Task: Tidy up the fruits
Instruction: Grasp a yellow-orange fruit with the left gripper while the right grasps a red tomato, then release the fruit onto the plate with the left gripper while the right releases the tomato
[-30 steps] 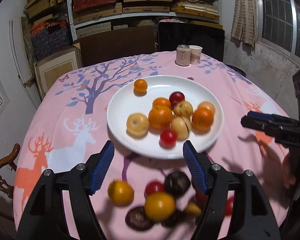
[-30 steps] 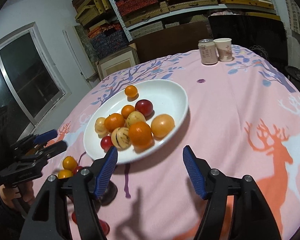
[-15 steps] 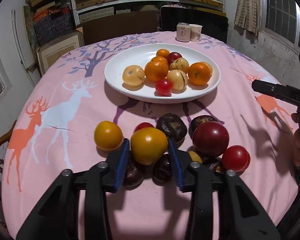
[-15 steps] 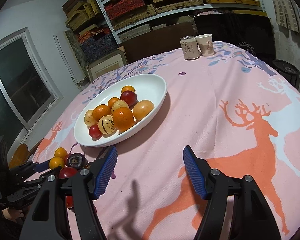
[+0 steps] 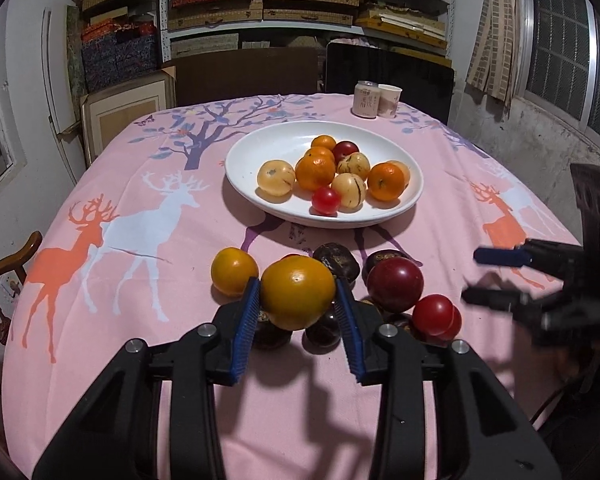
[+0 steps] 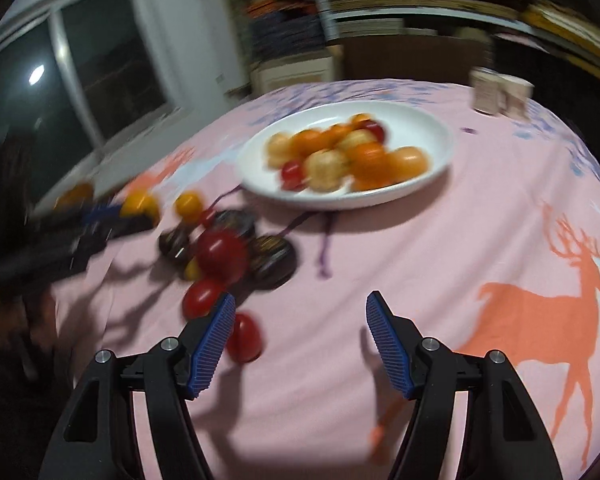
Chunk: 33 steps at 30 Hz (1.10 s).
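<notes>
Bench (image 5: 148, 216): round, under pink cloth w/ deer + tree print; fills the view ahead of both tongs.
Room: shelves (image 5: 308, 4) of flat boxes behind the bench, window w/ curtain to the right of the left tongs, dark window left of the right tongs; right wrist view blurred.
Plate (image 5: 260, 148): white, beyond the left tongs past the loose pile; holds oranges, pale striped fruits, small red ones, all bunched toward its right half.
Can (image 5: 366, 98) + paper cup (image 5: 390, 100): side by side, far edge behind the plate.
Loose pile: on cloth btw left tongs and plate: yellow fruit (image 5: 234, 271) just left of the tongs, big dark-red one (image 5: 395, 285) + small red ones to their right, dark brown ones underneath.
Left tongs (image 5: 298, 306): clamped on a yellow-orange fruit (image 5: 297, 292), pads pressing both sides.
Right tongs (image 6: 300, 334): apart, nothing btw the pads; a small red fruit (image 6: 244, 338) just beside the left pad.
</notes>
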### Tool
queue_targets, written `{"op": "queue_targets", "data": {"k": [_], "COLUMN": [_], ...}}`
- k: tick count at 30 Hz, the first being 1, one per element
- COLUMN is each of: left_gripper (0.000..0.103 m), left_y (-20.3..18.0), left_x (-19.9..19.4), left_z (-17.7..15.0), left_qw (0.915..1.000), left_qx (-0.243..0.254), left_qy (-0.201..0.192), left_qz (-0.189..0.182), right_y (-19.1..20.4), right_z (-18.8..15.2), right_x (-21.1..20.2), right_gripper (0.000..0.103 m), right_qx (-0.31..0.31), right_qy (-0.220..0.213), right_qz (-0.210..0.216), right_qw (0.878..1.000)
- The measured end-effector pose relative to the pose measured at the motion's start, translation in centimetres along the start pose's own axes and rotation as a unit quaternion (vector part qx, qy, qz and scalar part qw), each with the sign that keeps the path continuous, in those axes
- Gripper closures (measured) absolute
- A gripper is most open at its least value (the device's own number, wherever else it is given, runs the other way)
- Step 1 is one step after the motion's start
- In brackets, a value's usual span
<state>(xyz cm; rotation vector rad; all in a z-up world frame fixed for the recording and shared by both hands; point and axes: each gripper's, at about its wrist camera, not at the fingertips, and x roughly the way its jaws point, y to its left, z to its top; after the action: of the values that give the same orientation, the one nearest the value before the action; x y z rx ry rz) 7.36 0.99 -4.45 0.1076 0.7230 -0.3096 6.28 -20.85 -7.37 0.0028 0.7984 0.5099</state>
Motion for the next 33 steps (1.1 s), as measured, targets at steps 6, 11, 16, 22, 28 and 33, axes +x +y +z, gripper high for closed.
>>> {"op": "queue_targets", "data": {"k": [6,11,16,22,28,33], "left_gripper": [0.066,0.066,0.066,0.066,0.066,0.066], "left_y": [-0.2,-0.3,-0.1,-0.1,-0.2,-0.2], "left_x": [-0.2,-0.3,-0.3,-0.6,-0.8,-0.4], "left_z": [-0.5,-0.9,-1.1,-0.8,0.4,2.9], "left_qw": [1.0000,0.9999,0.9999,0.9998,0.9998,0.9997], "left_qx": [0.001,0.003,0.000,0.000,0.003,0.011], "left_qy": [0.004,0.007,0.008,0.006,0.002,-0.001], "left_qz": [-0.009,-0.013,-0.013,-0.018,-0.021,-0.023], "right_y": [3.2,4.1,3.1,1.7,-1.0,-3.2], "right_z": [-0.8,-0.5,-0.5,-0.7,0.8,3.7], "right_x": [0.4,1.9,2.5,1.1,-1.8,-4.2], "right_gripper": [0.039,0.059,0.075,0.075,0.075,0.075], "right_qx": [-0.067,-0.075,-0.043,-0.017,0.015,0.038], "right_qy": [0.034,0.055,0.063,0.043,-0.003,-0.046], "right_qz": [0.012,0.003,0.006,-0.006,-0.033,-0.046], "right_qw": [0.997,0.996,0.997,0.999,0.999,0.997]}}
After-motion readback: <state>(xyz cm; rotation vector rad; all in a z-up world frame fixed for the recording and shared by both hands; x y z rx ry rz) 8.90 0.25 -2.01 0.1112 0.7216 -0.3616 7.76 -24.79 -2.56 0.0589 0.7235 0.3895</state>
